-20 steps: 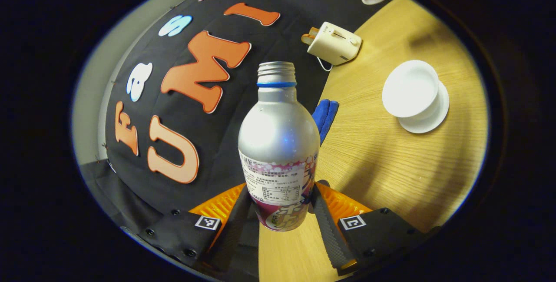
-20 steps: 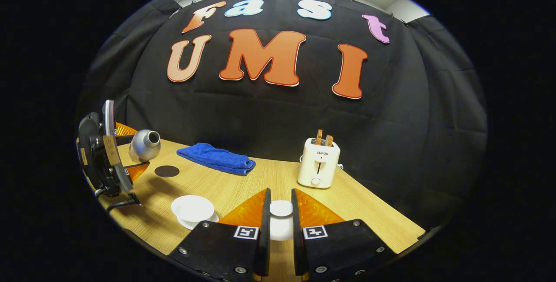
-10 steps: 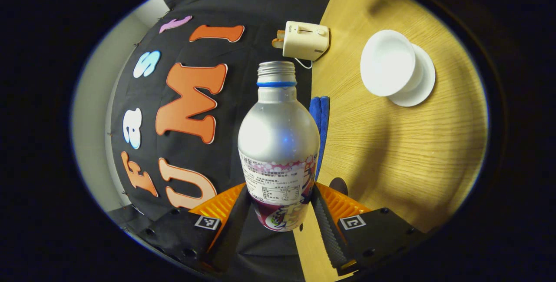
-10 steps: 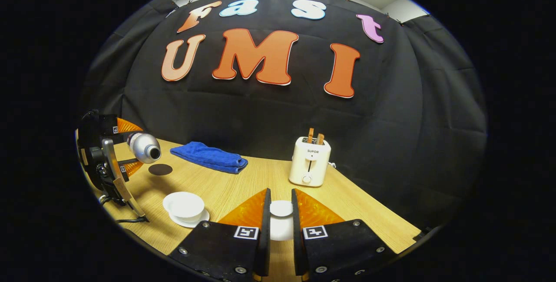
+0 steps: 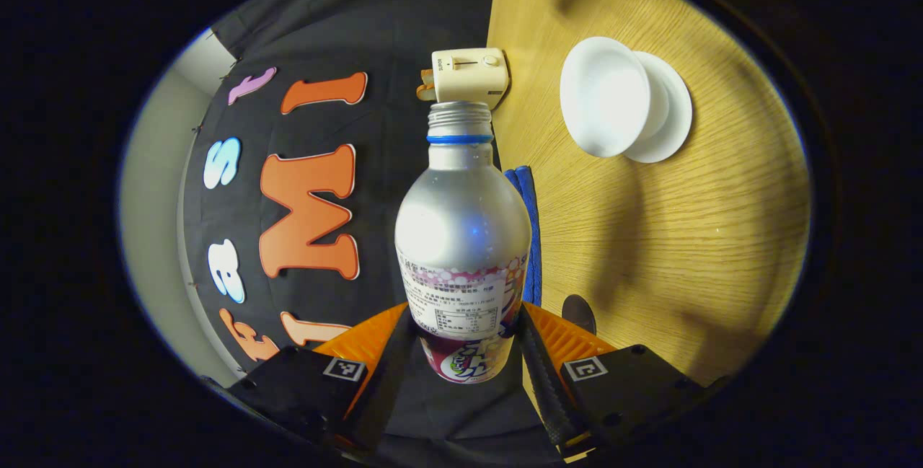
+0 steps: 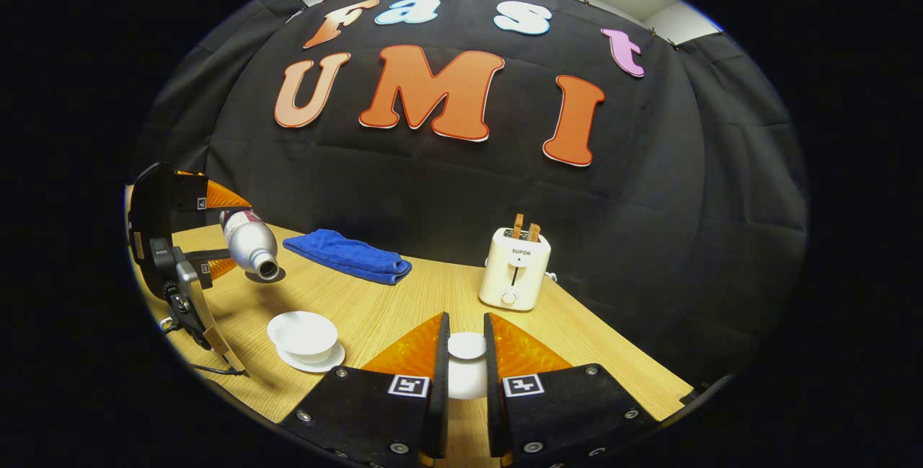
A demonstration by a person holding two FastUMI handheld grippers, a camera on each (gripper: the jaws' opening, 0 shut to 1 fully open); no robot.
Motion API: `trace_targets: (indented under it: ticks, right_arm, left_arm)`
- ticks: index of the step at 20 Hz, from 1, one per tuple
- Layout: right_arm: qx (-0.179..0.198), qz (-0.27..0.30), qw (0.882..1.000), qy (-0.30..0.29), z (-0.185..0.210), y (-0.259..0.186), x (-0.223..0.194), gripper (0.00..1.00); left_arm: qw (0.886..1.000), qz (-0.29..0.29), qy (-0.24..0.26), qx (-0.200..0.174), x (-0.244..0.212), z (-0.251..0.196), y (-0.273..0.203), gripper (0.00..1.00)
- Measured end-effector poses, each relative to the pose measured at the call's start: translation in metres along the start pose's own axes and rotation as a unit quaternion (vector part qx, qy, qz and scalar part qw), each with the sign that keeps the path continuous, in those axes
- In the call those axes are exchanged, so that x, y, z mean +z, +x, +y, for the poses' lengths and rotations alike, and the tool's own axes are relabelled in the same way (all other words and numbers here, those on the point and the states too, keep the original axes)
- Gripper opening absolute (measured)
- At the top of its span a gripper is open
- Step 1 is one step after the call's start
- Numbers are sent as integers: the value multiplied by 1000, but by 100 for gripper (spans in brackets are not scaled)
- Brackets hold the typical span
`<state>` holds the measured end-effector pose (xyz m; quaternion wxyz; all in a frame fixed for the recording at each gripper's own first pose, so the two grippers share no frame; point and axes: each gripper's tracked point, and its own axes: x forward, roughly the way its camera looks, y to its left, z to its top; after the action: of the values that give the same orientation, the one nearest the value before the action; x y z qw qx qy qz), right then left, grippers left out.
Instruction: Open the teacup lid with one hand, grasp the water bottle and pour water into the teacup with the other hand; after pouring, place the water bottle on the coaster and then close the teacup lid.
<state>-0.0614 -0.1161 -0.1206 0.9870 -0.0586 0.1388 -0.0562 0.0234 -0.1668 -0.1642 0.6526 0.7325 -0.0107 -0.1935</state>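
Note:
A silver water bottle [image 5: 461,230] with no cap sits between the fingers of my left gripper [image 5: 461,327], which is shut on its lower body. In the right gripper view the bottle [image 6: 252,246] is tipped over, mouth slanting down above the table beyond the white teacup [image 6: 303,332]. The teacup [image 5: 604,96] stands open on its saucer [image 5: 667,118]; I see no water stream. My right gripper [image 6: 466,320] is shut on the white lid [image 6: 466,374], held above the table's front. A dark round coaster [image 5: 579,313] lies near the bottle's base.
A folded blue cloth [image 6: 346,255] lies at the back of the wooden table [image 6: 404,302]. A cream toaster [image 6: 513,277] with toast in it stands to the right. The left gripper's cable trails by the table's left edge.
My left gripper has rolled further over, tipping the bottle's mouth from level down toward the table near the teacup. The right gripper keeps the lid almost still.

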Motion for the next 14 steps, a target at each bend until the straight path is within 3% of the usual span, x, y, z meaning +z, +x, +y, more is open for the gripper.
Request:
trace_targets:
  ticks: [2,5,7,9,10,14]
  right_arm:
    - [1,-3,1000,2,-1,-1,0,23]
    - [-2,-5,1000,2,-3,-2,0,23]
    - [-3,-5,1000,3,-3,-3,0,23]
    - [-3,-5,1000,3,-4,-5,-1,23]
    - [-4,-5,1000,3,-5,-5,-1,23]
    - [-4,-7,1000,3,-3,-5,-1,23]
  left_arm:
    - [1000,-4,21,-7,4,-2,2,88]
    - [999,-7,48,-13,9,-3,6,82]
    - [998,-5,60,-15,9,-1,8,88]
    - [997,-1,76,-18,8,-1,8,82]
    - [997,3,80,-20,6,-1,8,88]
    - [993,11,116,-24,-1,2,9,85]
